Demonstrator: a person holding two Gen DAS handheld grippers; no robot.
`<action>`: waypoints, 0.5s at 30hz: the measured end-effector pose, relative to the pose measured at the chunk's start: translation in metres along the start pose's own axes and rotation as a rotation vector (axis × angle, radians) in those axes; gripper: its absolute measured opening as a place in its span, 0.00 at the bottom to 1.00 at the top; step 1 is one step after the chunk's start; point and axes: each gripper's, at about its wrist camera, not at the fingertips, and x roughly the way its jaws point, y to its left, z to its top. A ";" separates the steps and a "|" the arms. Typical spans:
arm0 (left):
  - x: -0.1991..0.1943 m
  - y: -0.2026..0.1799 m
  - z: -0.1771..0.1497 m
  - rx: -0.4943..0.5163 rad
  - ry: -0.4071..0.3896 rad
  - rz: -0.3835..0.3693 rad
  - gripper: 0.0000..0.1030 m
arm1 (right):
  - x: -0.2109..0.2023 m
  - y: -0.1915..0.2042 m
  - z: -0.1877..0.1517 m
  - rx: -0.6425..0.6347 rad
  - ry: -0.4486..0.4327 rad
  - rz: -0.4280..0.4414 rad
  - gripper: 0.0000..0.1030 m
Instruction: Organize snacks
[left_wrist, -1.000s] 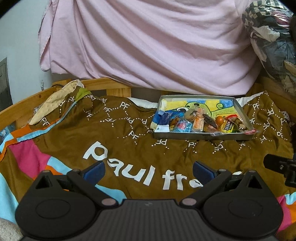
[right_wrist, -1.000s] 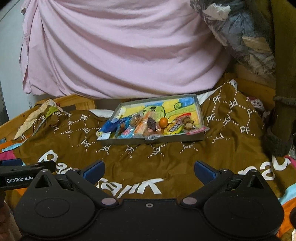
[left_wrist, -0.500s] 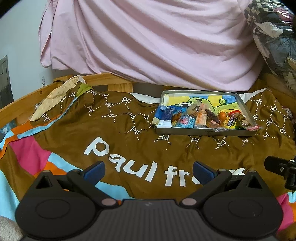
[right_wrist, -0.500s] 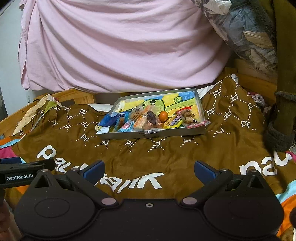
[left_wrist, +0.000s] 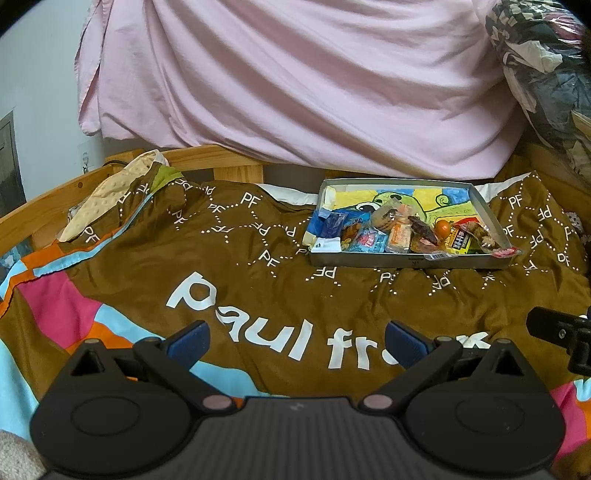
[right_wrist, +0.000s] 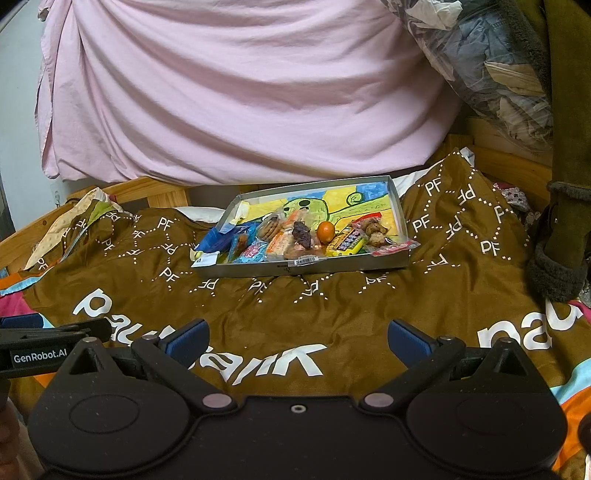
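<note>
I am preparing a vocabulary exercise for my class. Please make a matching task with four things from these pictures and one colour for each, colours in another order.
Things:
1. hanging sheet
2. small round fruit
3. blanket
4. pads on the right gripper

Colours:
a. brown
b. blue
c. pink
d. orange

Pairs: 1-c, 2-d, 3-a, 4-b

A bed fills the room's foreground, covered by a brown quilt (left_wrist: 280, 295) printed with white letters and dotted lines, with pink, orange and light-blue patches at its near edges. A wooden bed frame (left_wrist: 48, 206) runs along the left and back. Behind it hangs a pale pink sheet (left_wrist: 295, 81). A grey-white wall (left_wrist: 37, 92) shows at the left. Bundled clothes in clear plastic (right_wrist: 491, 59) sit at the upper right.
</note>
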 end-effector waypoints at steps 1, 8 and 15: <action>0.000 0.000 0.000 0.000 0.000 0.000 1.00 | 0.000 0.000 0.000 0.000 0.000 0.000 0.99; -0.001 0.000 0.000 0.004 0.000 -0.002 1.00 | 0.000 0.000 0.000 0.000 0.000 0.000 0.99; -0.001 -0.001 0.000 0.003 0.000 -0.001 1.00 | 0.000 0.000 0.000 0.000 0.001 0.000 0.99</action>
